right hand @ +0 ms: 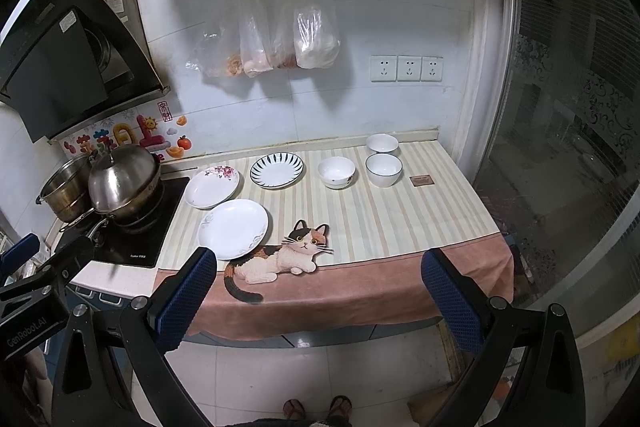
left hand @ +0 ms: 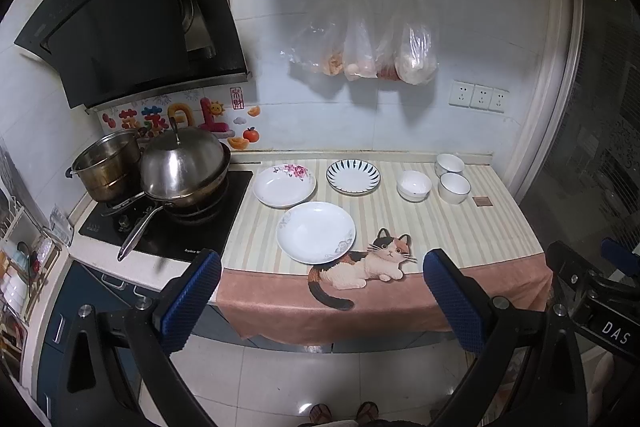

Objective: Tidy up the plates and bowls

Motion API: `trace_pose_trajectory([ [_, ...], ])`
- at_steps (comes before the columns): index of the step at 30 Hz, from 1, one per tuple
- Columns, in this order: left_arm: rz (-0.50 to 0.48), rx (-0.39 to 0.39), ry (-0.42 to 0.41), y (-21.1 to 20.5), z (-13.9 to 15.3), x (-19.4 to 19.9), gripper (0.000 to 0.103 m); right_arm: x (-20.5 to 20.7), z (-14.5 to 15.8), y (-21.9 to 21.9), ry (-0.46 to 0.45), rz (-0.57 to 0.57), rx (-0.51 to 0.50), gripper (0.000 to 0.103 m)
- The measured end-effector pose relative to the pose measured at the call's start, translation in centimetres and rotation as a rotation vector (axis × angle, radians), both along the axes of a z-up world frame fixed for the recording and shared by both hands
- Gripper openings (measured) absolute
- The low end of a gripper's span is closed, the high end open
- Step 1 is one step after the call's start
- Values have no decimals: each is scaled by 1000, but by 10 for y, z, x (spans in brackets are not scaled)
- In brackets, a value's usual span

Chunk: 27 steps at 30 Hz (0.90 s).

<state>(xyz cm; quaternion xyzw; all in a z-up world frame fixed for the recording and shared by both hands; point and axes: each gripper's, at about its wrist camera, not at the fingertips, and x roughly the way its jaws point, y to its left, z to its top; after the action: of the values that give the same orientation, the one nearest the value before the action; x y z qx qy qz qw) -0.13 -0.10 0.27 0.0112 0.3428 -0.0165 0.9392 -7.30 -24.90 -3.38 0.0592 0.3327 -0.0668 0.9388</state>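
A: Quick pass. Left gripper (left hand: 322, 269) jaws spread wide, holding nothing. Right gripper (right hand: 318, 267) the same, wide and bare. Both hang off the counter's front edge, well apart from the dishes.

B: Dish layout?

A: All on the striped cat cloth (left hand: 460, 227). White plate (left hand: 316, 231) nearest, touching the cat print. Floral plate (left hand: 284, 185) behind it, next to the stove. Blue-striped plate (left hand: 353, 177) at the back middle. Small white bowl (left hand: 414, 185) right of that, then two rimmed bowls, front one (left hand: 454, 187) and back one (left hand: 449, 163), near the wall.

B: Risks?

A: Plates lie flat, so a finger must get under a rim; it could snag the cloth and drag everything, since the cloth overhangs the edge. The glazed rim may slip from a pinch grip. The floral plate sits near the wok handle (left hand: 138, 233), so a left approach could knock it. Stacking bowls hard may chip them.
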Motion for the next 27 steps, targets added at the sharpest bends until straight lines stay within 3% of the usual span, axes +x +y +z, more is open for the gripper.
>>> trace_pose_trajectory([
  [27,4,-6,-9,13,4,6,103,-1,-4,15,-1,5,2,103],
])
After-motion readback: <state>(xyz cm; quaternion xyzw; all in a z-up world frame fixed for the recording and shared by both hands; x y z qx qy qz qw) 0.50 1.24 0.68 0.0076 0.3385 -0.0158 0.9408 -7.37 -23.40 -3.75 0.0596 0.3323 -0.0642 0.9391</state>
